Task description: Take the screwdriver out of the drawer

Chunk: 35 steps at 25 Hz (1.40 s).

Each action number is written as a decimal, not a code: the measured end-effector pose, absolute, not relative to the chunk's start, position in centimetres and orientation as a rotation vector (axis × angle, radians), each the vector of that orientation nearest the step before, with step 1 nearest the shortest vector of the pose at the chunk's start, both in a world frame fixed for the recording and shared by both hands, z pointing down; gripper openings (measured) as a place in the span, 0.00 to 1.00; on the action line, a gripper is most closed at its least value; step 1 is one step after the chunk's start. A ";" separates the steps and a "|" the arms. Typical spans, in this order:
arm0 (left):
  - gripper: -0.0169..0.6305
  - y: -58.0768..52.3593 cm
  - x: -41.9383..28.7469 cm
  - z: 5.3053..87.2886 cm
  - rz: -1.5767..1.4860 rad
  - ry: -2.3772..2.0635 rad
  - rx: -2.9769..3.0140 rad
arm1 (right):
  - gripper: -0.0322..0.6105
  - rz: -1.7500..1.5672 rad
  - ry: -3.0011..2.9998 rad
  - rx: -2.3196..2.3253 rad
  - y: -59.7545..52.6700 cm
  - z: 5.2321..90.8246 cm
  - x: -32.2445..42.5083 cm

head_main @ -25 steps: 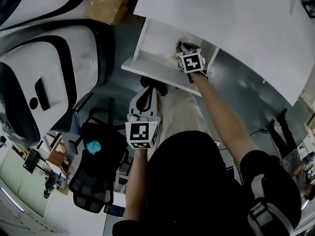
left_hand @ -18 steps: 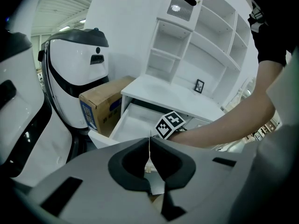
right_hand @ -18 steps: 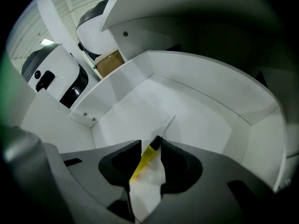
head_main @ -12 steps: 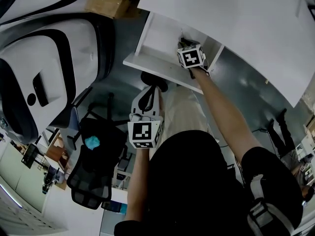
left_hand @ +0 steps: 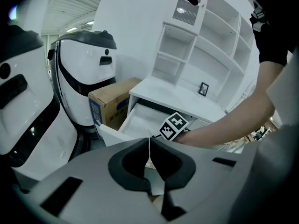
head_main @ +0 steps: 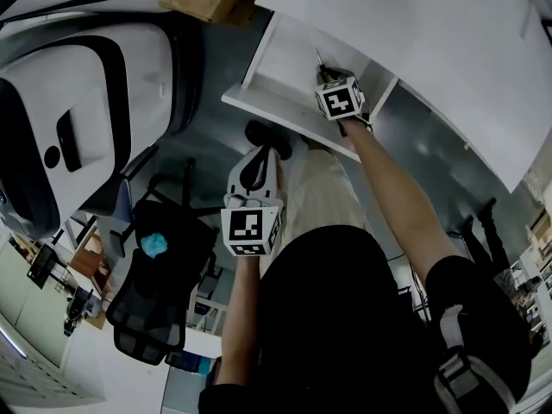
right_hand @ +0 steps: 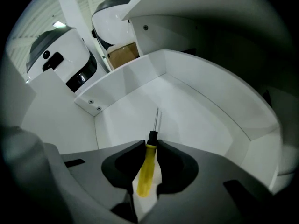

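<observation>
As only its own view shows, right gripper (right_hand: pixel 151 143) closes on screwdriver (right_hand: pixel 147 168).

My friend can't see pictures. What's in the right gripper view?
The fingers of the right gripper are closing on a yellow-handled screwdriver inside a white drawer. Its thin metal tip points away from the camera.

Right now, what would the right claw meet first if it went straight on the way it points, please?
The yellow-handled screwdriver, already between the right claw's closing jaws; just beyond it, probably the white drawer's floor.
</observation>
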<state>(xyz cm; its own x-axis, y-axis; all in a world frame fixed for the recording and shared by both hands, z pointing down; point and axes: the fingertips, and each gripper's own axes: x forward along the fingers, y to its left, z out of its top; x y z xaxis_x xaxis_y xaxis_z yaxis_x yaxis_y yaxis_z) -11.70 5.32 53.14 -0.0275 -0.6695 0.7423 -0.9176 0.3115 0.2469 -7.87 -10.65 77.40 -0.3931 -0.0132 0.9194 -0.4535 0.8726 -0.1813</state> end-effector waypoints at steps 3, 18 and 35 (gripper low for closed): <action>0.07 5.6 -11.7 52.5 0.359 -1.785 1.430 | 0.20 0.464 -1.976 0.322 -10.6 75.1 -8.5; 0.07 6.6 -11.4 46.7 0.233 -1.893 1.520 | 0.20 0.266 -2.325 0.170 -7.6 58.0 -10.3; 0.07 1.5 -13.0 36.2 0.056 -2.048 1.713 | 0.20 0.261 -2.725 0.187 -6.8 35.3 -10.0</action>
<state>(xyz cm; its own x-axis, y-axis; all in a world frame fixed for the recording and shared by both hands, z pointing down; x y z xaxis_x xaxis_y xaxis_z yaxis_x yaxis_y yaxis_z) -12.99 1.50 36.22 -0.1130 -0.9205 0.3740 -0.9397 0.2213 0.2607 -10.03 -6.84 35.26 -0.9132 -0.0931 0.3967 -0.1667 0.9737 -0.1552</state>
